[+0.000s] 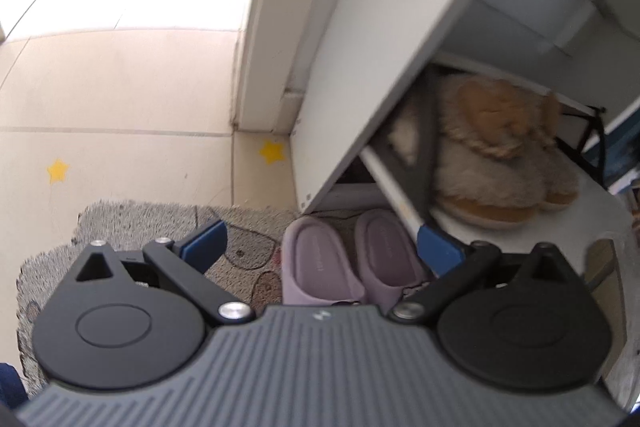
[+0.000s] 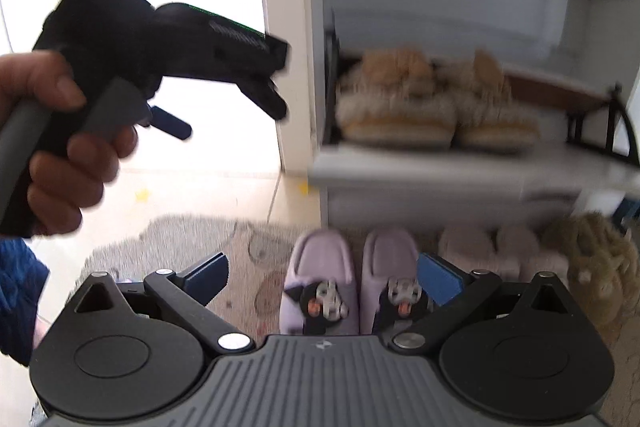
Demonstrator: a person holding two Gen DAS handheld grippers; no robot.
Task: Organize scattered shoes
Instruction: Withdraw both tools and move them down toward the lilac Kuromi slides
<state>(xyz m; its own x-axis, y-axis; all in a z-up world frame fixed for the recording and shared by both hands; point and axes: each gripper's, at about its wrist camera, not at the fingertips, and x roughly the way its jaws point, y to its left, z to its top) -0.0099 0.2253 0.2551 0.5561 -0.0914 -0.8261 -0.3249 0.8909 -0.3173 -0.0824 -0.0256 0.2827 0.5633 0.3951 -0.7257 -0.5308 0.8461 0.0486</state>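
A pair of lilac slippers (image 1: 320, 259) lies side by side on the rug under the shoe cabinet; in the right wrist view they (image 2: 320, 279) show dark cartoon charms on their toes. My left gripper (image 1: 320, 245) hangs open just above them, blue pads wide apart, nothing held. My right gripper (image 2: 324, 277) is open too, its pads either side of the same pair. Two fluffy tan slippers (image 1: 492, 155) stand together on the white shelf (image 2: 440, 163) above. A person's hand (image 2: 60, 147) holds the left gripper's handle at the upper left.
A grey patterned rug (image 1: 140, 227) covers the beige tile floor, which has yellow star stickers (image 1: 272, 151). The cabinet's white side panel (image 1: 360, 67) rises on the left. Pale pink fluffy slippers (image 2: 468, 247) and an olive furry shoe (image 2: 592, 259) sit to the right.
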